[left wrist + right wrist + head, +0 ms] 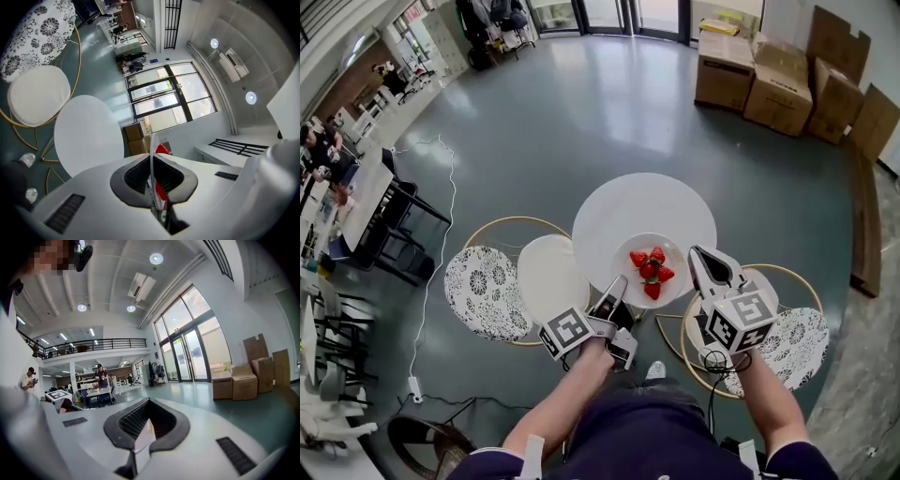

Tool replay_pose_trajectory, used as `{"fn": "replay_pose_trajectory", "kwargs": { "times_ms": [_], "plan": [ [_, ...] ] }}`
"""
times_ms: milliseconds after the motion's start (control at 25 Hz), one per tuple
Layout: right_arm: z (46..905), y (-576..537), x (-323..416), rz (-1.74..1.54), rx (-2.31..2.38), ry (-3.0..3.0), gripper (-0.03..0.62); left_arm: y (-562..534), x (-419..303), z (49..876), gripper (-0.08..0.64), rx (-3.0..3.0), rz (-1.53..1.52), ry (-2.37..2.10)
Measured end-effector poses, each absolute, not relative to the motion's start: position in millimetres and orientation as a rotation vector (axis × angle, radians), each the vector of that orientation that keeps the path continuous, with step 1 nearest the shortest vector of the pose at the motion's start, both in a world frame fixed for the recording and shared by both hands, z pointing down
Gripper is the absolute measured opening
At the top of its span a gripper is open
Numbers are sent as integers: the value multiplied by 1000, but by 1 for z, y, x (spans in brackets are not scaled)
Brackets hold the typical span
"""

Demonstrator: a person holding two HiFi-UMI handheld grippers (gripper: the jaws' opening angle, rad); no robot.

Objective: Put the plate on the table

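Plate [675, 255], white and loaded with strawberries [652, 270], is gripped at its near rim by the left gripper [619, 286] and is seen over the near edge of the round white table [637, 202]. Whether it rests on the tabletop cannot be told. In the left gripper view the plate [151, 159] is seen edge-on, clamped between the two dark jaw pads of the left gripper [152, 177], with a strawberry [161, 150] showing just past the rim and the table [86, 131] beyond.

The left forearm [567, 403] is extended forward from the lower edge of the head view, the marker cube [567, 330] turned upward. The right forearm [764, 394] is held beside it, and the right gripper [701, 258] is pointed forward just right of the plate, apart from it. In the right gripper view the jaws of the right gripper [146, 425] are drawn together; a small white piece is seen at their seam, and what it is cannot be made out.

A gold-framed chair [551, 277] with a patterned cushion [483, 291] is set just left of the table, and a second patterned chair [792, 347] lies under the right gripper. Cardboard boxes [778, 80] are stacked well beyond, on the green floor [581, 112].
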State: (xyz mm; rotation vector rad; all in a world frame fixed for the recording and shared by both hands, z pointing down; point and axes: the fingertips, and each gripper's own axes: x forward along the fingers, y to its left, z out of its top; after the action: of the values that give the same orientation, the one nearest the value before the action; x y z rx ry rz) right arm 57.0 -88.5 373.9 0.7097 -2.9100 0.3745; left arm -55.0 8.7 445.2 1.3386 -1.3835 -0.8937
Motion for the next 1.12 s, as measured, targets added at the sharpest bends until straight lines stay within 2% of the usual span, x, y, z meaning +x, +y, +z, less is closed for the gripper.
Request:
{"fn": "replay_pose_trajectory", "kwargs": {
  "times_ms": [640,1120],
  "plan": [
    [403,-154,9,356,886,-2788,5,-68,-112,475,16,1374,-806,-1269],
    [425,-184,-10,369,966,-2688,5,-113,-126,515,15,1368,-717,-1173]
  ]
}}
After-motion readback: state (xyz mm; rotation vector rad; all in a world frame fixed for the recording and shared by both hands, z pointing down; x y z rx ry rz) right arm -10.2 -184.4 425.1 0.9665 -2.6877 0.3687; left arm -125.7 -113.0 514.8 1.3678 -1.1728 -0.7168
